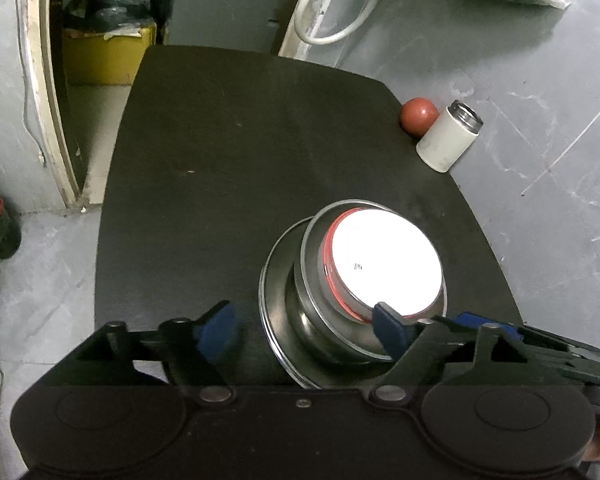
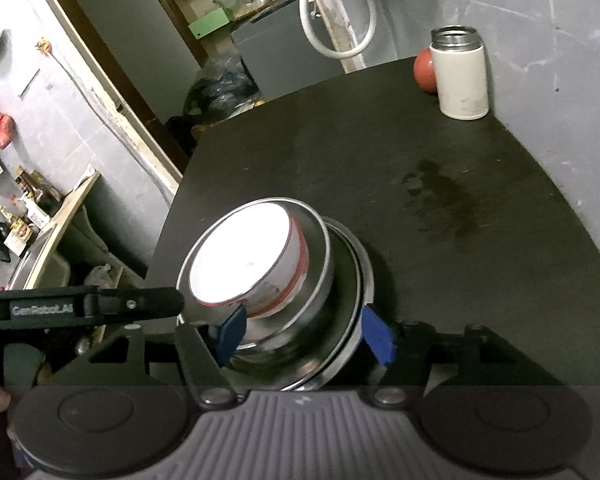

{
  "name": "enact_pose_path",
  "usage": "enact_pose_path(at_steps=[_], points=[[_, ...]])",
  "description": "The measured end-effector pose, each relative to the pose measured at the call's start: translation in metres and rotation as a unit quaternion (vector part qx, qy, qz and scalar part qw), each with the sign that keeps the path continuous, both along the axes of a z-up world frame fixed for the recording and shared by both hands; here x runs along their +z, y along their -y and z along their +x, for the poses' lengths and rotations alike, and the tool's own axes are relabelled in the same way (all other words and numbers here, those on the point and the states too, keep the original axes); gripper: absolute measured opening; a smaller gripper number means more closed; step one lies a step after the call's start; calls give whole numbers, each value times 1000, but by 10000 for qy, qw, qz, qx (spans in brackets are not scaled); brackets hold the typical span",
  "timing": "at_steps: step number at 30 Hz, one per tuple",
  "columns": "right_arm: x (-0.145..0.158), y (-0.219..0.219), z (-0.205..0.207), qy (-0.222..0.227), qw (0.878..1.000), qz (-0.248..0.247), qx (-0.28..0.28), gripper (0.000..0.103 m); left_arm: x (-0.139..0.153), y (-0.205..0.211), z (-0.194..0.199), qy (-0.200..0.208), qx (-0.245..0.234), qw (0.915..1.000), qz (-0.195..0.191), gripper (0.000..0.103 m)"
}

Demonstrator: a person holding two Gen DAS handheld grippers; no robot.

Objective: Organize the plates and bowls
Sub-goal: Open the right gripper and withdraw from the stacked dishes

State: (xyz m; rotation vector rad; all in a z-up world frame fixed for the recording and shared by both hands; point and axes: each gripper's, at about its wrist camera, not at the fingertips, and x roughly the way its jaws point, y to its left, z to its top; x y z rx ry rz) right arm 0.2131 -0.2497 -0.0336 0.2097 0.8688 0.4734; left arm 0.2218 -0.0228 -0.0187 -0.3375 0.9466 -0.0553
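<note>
Black matte tabletop (image 1: 228, 168), mostly bare; the stack sits at its near edge, under both my grippers.

Bottom of the stack: shiny steel plate (image 1: 284, 280). On it a steel bowl (image 1: 312, 248), and nested in that a white round bowl with a red rim band (image 1: 384, 260), blown out by glare.

My left gripper (image 1: 306, 326) has its jaws spread wide, the right finger's blue pad near the white bowl's near rim, the other out over bare table. My right gripper (image 2: 306, 334) is also spread, one pad by the steel bowl's wall, the other at the plate's edge; neither pinches anything.

Step, as I judge it: stacking looks done, or I am set to shift the pile. Next move calls for closing on one rim without tipping the nest.

Far corner: white cylindrical steel-lipped flask (image 1: 448, 136), upright, with a red ball (image 1: 418, 115) touching or just beside it.
</note>
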Motion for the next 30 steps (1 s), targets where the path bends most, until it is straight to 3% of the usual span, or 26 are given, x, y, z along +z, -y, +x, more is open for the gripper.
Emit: enact_pose_path(at_steps=[10, 18, 30], points=[[12, 10, -21, 368, 9989, 60, -285, 92, 9, -1, -23, 392, 225, 9989, 122, 102], [21, 7, -39, 656, 9965, 25, -523, 102, 12, -8, -32, 477, 222, 9982, 272, 102], [40, -5, -77, 1081, 9889, 57, -1015, 103, 29, -20, -63, 883, 59, 9954, 370, 102]])
